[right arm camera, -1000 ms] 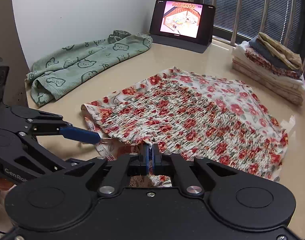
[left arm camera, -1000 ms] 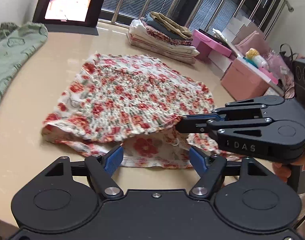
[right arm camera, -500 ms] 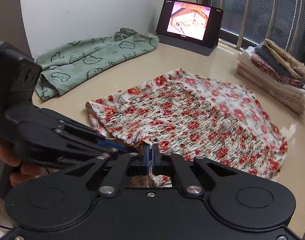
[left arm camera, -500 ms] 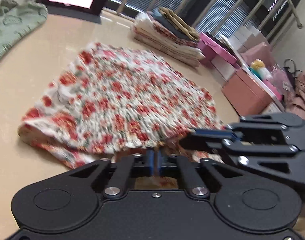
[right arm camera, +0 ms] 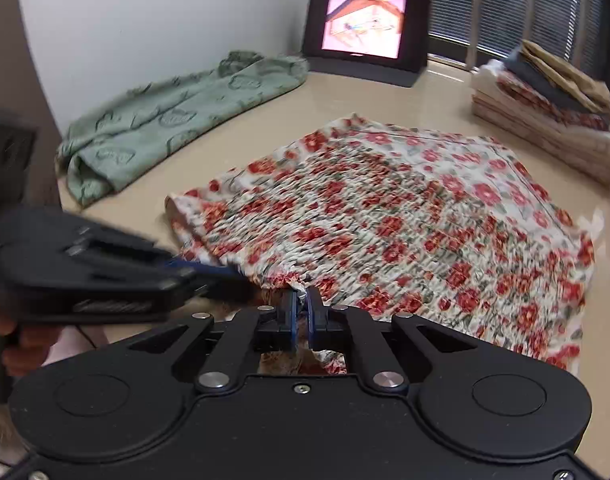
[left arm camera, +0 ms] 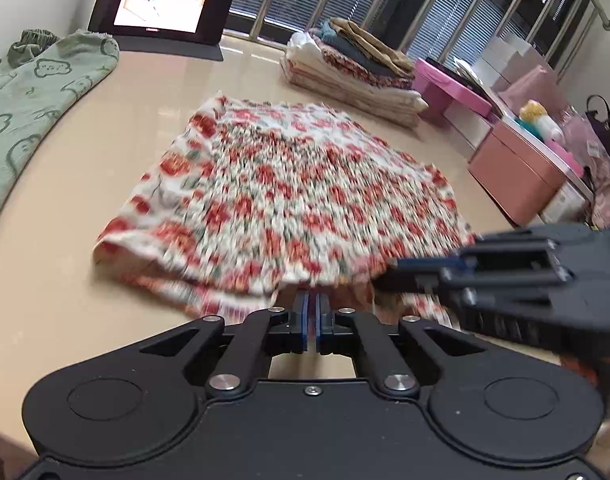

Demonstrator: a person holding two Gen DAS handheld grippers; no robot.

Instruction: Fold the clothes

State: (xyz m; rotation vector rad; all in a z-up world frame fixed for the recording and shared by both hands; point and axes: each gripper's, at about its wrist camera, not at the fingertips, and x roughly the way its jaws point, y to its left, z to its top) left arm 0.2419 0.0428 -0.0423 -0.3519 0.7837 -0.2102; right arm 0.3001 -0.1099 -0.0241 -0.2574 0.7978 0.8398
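A floral garment [left arm camera: 289, 192] with red flowers lies folded on the beige table [left arm camera: 57, 304], also shown in the right wrist view [right arm camera: 405, 208]. My left gripper [left arm camera: 313, 300] pinches its near edge; the blue pads are almost together with cloth at their tips, and the jaws are opening slightly. My right gripper [right arm camera: 301, 296] holds the same near edge a little to the right, with fabric between its pads, and its jaws are also opening slightly. Each gripper shows in the other's view: the right gripper [left arm camera: 393, 276] and the left gripper [right arm camera: 241, 276]. The fabric is motion-blurred.
A green bear-print cloth [left arm camera: 33, 100] lies along the left wall. A lit tablet [left arm camera: 165, 0] stands at the back. A stack of folded clothes [left arm camera: 353, 68] sits back right, with pink boxes [left arm camera: 517, 172] beyond the table's right edge.
My left gripper went from wide open to closed on the garment's near edge. The right gripper kept its hold on the cloth. Both views shifted a little and blurred.
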